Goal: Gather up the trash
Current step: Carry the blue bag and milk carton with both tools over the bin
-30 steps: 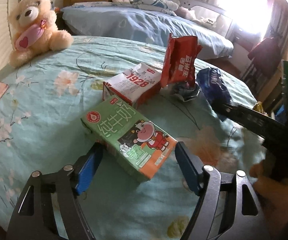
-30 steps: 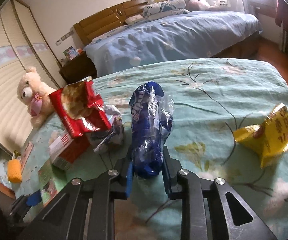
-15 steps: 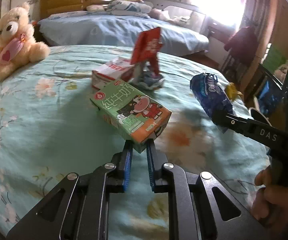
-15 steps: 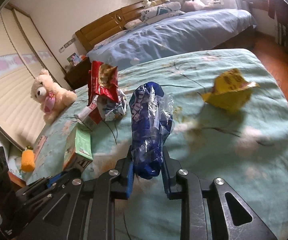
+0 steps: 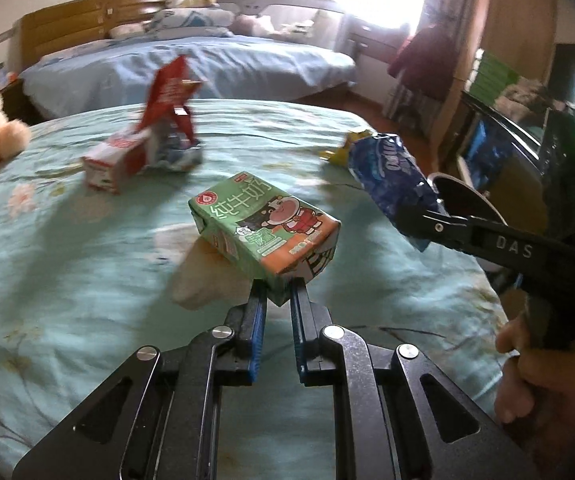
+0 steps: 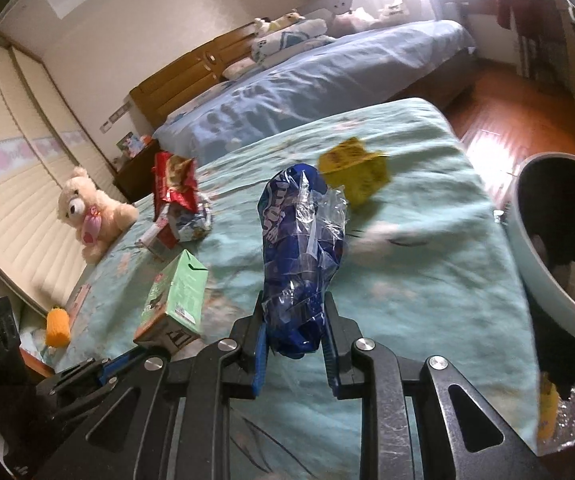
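**Both grippers loaded, bin comes next**

The left gripper [image 5: 274, 298] is clamped on a corner of the green milk carton [image 5: 265, 227], held above the bedspread [image 5: 67, 240] at frame centre. The right gripper [image 6: 294, 332] is clamped on the blue wrapper [image 6: 301, 256]. The carrying step looks underway; the next move calls for swinging both to the bin [image 6: 543, 264] at right. The carton reads "纯牛奶"; the right tool's arm reads "DAS".
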A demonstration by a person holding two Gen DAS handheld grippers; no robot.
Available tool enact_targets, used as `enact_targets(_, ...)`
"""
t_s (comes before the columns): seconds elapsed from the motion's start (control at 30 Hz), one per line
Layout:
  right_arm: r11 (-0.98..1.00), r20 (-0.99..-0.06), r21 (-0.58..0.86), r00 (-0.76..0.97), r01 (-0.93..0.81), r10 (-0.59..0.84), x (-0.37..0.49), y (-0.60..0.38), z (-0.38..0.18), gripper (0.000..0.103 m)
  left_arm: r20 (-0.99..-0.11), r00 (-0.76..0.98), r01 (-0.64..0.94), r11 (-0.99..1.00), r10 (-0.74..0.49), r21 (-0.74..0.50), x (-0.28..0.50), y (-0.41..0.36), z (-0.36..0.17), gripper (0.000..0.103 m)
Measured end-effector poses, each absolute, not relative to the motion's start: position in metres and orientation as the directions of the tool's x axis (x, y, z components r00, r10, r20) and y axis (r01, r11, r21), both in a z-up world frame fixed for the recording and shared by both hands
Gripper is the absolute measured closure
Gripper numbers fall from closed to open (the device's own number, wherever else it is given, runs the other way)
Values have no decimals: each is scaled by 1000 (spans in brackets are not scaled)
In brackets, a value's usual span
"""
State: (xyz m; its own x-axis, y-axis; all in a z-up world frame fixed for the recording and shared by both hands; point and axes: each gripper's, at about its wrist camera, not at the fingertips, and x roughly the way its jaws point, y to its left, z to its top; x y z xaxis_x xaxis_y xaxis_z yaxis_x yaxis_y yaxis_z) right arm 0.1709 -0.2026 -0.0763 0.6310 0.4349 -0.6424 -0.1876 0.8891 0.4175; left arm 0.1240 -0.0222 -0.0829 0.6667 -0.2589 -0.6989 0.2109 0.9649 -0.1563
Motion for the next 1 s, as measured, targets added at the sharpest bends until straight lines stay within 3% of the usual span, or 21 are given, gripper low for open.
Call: enact_targets(1.0, 896, -625, 443, 712, -14, 320, 132, -296, -75, 80, -704, 601, 433, 894, -379, -112, 120, -122, -79, 94)
